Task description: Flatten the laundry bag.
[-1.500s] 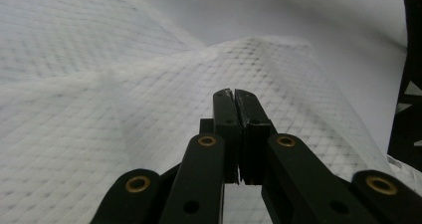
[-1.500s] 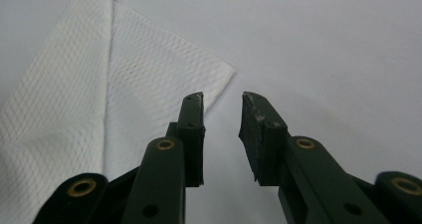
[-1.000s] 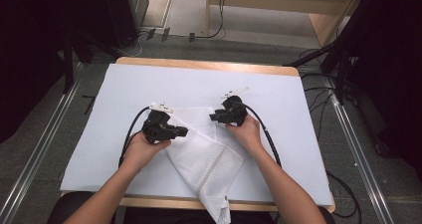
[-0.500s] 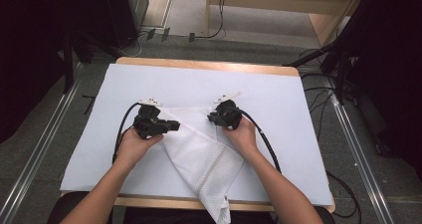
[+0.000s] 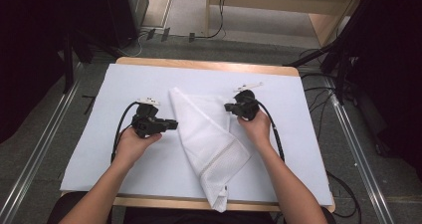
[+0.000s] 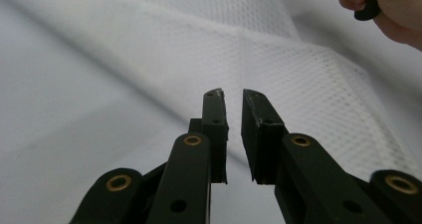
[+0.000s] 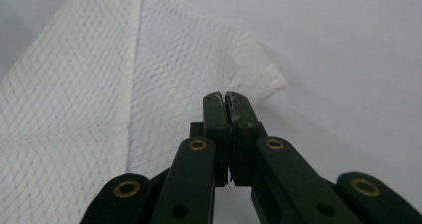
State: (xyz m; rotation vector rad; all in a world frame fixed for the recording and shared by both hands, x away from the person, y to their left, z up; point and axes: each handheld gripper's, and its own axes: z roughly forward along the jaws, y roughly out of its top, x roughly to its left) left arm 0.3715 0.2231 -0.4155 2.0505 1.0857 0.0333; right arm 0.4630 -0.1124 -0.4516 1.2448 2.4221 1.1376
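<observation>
A white mesh cloth [image 5: 209, 139] lies folded on the table, running from a point at the upper middle down over the front edge. My left gripper [image 5: 174, 124] sits at the cloth's left edge, pointing right. In the left gripper view it [image 6: 233, 92] is open by a narrow gap with nothing between the jaws, and the cloth [image 6: 298, 69] lies just beyond. My right gripper [image 5: 226, 106] is at the cloth's right edge. In the right gripper view it [image 7: 225, 95] is shut on a raised corner of the cloth [image 7: 174, 50].
A white sheet [image 5: 109, 94] covers the wooden table [image 5: 199, 63]. Black cables [image 5: 118, 134] trail from both grippers over the sheet. The person's other hand [image 6: 388, 10] shows at the top right of the left gripper view. Dark equipment and floor rails surround the table.
The cloth has been drawn out and now reaches farther up the table to a point. The right gripper has moved right and slightly up with its corner. The left gripper has shifted little.
</observation>
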